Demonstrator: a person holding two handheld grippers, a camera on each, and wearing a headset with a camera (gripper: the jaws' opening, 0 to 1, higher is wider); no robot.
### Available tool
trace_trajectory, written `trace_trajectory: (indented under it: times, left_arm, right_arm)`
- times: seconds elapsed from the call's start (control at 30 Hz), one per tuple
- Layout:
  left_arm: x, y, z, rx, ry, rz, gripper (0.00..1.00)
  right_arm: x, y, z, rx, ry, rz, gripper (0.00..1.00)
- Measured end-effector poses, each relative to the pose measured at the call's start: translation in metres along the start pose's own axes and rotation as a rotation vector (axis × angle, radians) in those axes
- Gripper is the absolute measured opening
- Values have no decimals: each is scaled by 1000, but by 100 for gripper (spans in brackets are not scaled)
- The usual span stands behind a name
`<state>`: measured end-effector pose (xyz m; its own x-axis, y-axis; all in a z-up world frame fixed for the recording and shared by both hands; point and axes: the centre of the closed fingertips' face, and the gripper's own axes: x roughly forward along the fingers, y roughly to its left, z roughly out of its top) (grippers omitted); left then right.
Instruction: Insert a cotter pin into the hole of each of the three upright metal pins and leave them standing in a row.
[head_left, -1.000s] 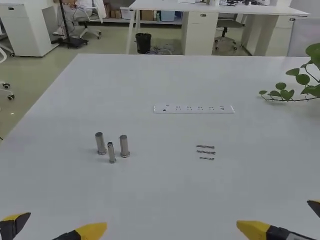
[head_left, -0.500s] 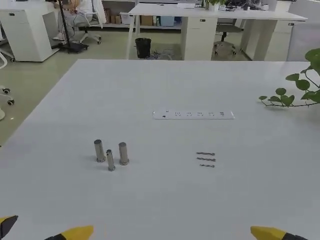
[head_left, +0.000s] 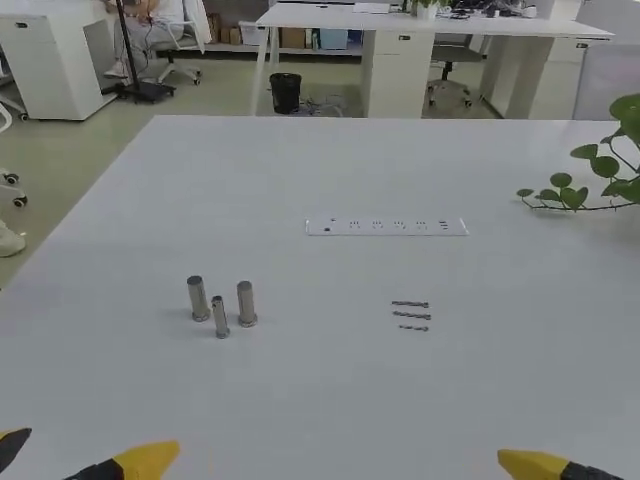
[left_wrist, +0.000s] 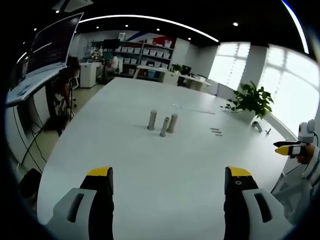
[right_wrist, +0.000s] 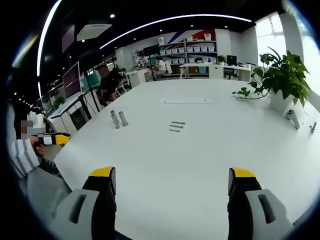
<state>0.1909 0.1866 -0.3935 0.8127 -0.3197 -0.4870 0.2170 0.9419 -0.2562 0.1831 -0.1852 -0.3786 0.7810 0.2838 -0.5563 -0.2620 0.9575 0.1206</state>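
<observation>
Three upright metal pins (head_left: 220, 306) stand in a tight cluster left of the white table's middle, also seen ahead in the left gripper view (left_wrist: 164, 123) and in the right gripper view (right_wrist: 119, 119). Three cotter pins (head_left: 411, 315) lie flat in a short stack to their right (left_wrist: 216, 132) (right_wrist: 175, 125). My left gripper (left_wrist: 169, 179) is open and empty, well short of the pins; its yellow fingertips (head_left: 140, 460) show at the near edge. My right gripper (right_wrist: 172, 180) is open and empty, with one yellow fingertip (head_left: 535, 464) at the bottom right.
A white power strip (head_left: 386, 227) lies across the table beyond the pins. A potted plant (head_left: 600, 170) trails over the right edge (right_wrist: 280, 75). Two small objects (right_wrist: 292, 118) lie near the plant. Desks and chairs stand on the floor behind.
The head view has shifted a little, so everything sits slightly lower in the picture. Both grippers stay open near the table's front edge. The metal pins and cotter pins have not moved.
</observation>
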Motion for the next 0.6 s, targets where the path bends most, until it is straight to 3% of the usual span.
trace_trajectory:
  times: [0.6]
  left_arm:
    - [22, -8, 32, 99, -8, -31, 88]
  right_arm:
    - [-1, -4, 1, 0, 4, -5, 91]
